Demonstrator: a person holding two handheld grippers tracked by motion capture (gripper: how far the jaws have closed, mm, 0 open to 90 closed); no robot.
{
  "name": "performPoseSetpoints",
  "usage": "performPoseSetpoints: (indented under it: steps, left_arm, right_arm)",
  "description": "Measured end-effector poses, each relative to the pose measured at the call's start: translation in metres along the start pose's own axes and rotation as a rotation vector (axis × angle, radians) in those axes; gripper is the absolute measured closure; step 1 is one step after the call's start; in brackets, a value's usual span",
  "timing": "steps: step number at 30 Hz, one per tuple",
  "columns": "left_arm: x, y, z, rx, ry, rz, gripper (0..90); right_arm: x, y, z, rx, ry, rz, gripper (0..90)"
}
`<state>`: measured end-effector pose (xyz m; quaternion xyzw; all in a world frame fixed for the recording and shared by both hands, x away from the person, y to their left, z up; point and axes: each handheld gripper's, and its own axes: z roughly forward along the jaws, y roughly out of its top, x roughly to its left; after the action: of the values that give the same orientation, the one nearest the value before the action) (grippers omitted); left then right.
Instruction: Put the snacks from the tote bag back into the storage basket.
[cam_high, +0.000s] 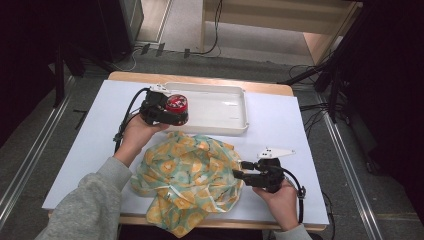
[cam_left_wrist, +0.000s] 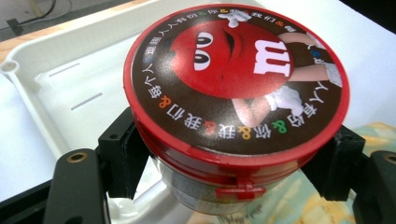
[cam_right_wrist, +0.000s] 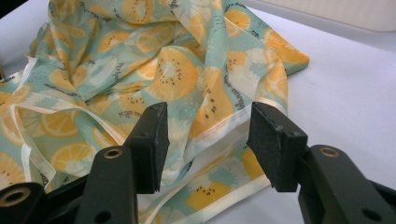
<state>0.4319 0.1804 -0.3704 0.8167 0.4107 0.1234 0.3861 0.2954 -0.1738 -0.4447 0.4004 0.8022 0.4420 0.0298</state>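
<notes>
A round candy jar (cam_left_wrist: 236, 79) with a red lid (cam_high: 176, 103) is clamped between the jaws of my left gripper (cam_high: 170, 112), held at the near left corner of a white tray (cam_high: 225, 107). Its clear body shows under the lid. A crumpled cloth (cam_high: 187, 175) printed with orange slices on pale green lies on the table in front. My right gripper (cam_high: 240, 170) stands open at the cloth's right edge, and the cloth's hem (cam_right_wrist: 219, 128) lies between its two jaws.
The white tray (cam_left_wrist: 42, 74) lies along the table's far edge with a bare floor. The white table top (cam_high: 280, 125) has free room to the right of the cloth and at the left. The cloth hangs slightly over the near edge.
</notes>
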Motion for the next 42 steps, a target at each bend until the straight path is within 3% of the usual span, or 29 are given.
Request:
performPoseSetpoints:
  steps: [4, 7, 12, 20, 23, 26, 33, 42]
  left_arm:
    - [0.002, 0.003, 0.008, 0.005, -0.004, 0.001, 26.4]
    - [0.003, 0.004, 0.015, -0.004, -0.018, 0.027, 26.4]
    - [0.005, 0.008, 0.028, 0.020, -0.004, 0.030, 26.4]
    - [0.012, 0.012, 0.045, 0.043, 0.022, -0.003, 26.4]
    - [0.015, 0.013, 0.050, 0.038, -0.011, -0.044, 26.4]
    - [0.014, 0.014, 0.055, 0.051, 0.024, -0.014, 26.4]
    - [0.018, 0.011, 0.070, 0.073, 0.066, -0.010, 26.4]
    - [0.023, 0.008, 0.082, 0.080, 0.073, -0.055, 26.4]
  right_arm:
    - [0.000, 0.000, -0.001, -0.001, -0.003, 0.001, 49.3]
    - [0.000, -0.001, -0.001, -0.001, -0.001, 0.003, 49.3]
    - [-0.001, -0.001, -0.001, -0.002, 0.001, 0.004, 49.3]
    - [0.000, -0.002, -0.002, -0.004, 0.000, 0.003, 49.3]
    - [0.000, -0.002, -0.002, -0.004, 0.001, 0.003, 49.4]
    - [0.000, -0.002, -0.002, 0.000, 0.001, 0.004, 49.3]
    - [0.000, -0.002, -0.002, -0.002, 0.002, 0.002, 49.4]
    - [0.000, -0.002, -0.002, 0.000, 0.000, -0.001, 49.4]
